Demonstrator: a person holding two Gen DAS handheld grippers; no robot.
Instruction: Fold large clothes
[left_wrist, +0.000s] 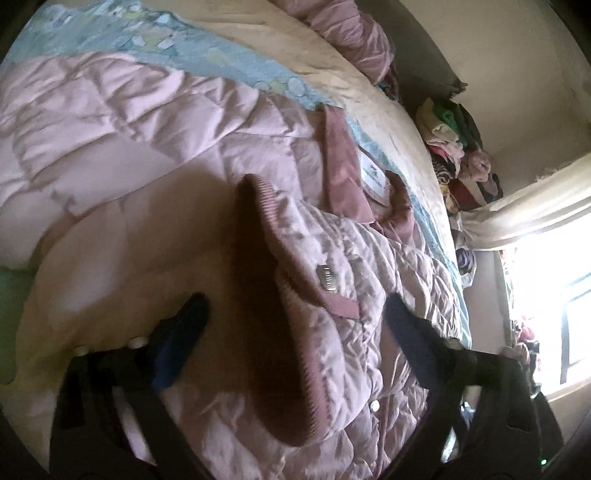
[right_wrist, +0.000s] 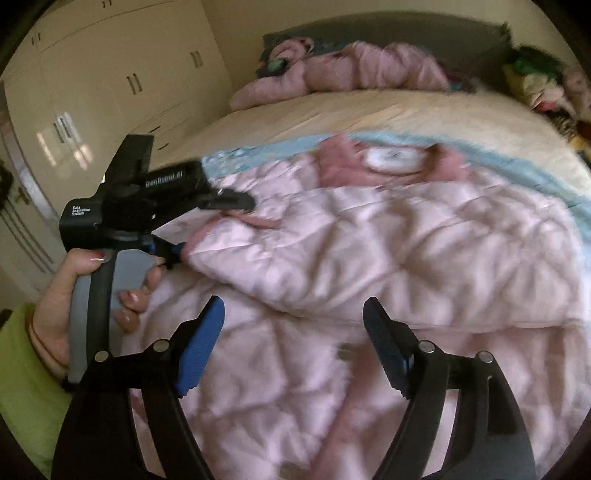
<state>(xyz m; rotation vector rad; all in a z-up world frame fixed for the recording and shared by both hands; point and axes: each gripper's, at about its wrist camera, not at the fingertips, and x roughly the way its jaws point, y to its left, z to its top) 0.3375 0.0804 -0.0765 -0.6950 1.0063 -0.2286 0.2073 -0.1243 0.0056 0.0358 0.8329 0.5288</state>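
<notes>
Both pairs of fingers are spread wide, gripping nothing — the left gripper (left_wrist: 295, 325) over the cuff (left_wrist: 273, 295) of a folded-in sleeve, the right gripper (right_wrist: 293, 325) above the pink coat (right_wrist: 388, 251) — spread across the bed (right_wrist: 332, 110).

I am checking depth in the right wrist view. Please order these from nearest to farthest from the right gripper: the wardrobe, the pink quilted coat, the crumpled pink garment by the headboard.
1. pink quilted coat, directly under the right gripper.
2. crumpled pink garment, across the bed by the headboard.
3. wardrobe, far left wall.
</notes>
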